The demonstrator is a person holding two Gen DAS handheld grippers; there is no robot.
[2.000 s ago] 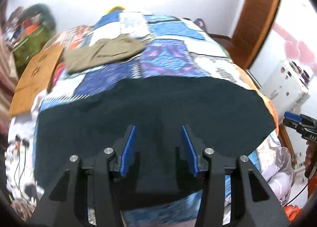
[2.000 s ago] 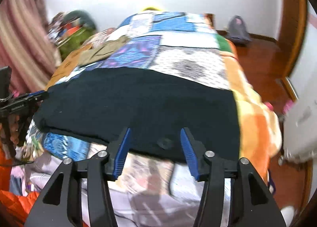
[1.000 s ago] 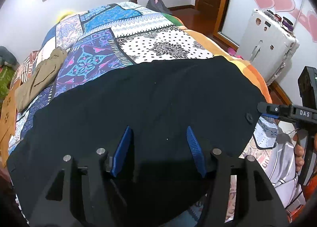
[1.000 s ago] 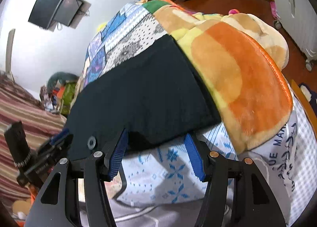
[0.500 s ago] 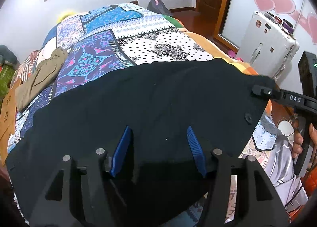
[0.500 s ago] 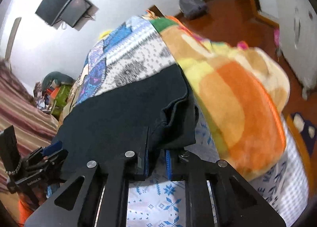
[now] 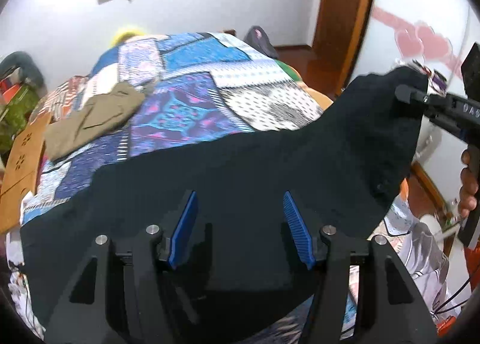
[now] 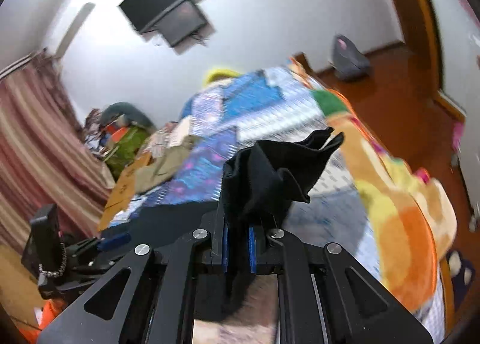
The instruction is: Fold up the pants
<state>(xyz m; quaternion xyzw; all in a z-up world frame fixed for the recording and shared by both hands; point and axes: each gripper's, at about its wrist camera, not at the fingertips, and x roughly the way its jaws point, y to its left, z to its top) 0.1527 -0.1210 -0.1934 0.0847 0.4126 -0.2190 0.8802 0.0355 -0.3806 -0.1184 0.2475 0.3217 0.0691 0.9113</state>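
Black pants [image 7: 240, 170] are spread across the near part of a patchwork quilt [image 7: 186, 110] on a bed. The right gripper [image 8: 238, 242] is clamped narrow on one corner of the pants; bunched black cloth stands up from between its blue pads [image 8: 251, 249]. In the left wrist view that corner is seen raised off the bed at the right edge. The left gripper [image 7: 240, 224] is held wide above the dark cloth, pads apart and nothing pinched between them. Folded khaki pants [image 7: 93, 116] lie farther back on the quilt, well apart from the black pair.
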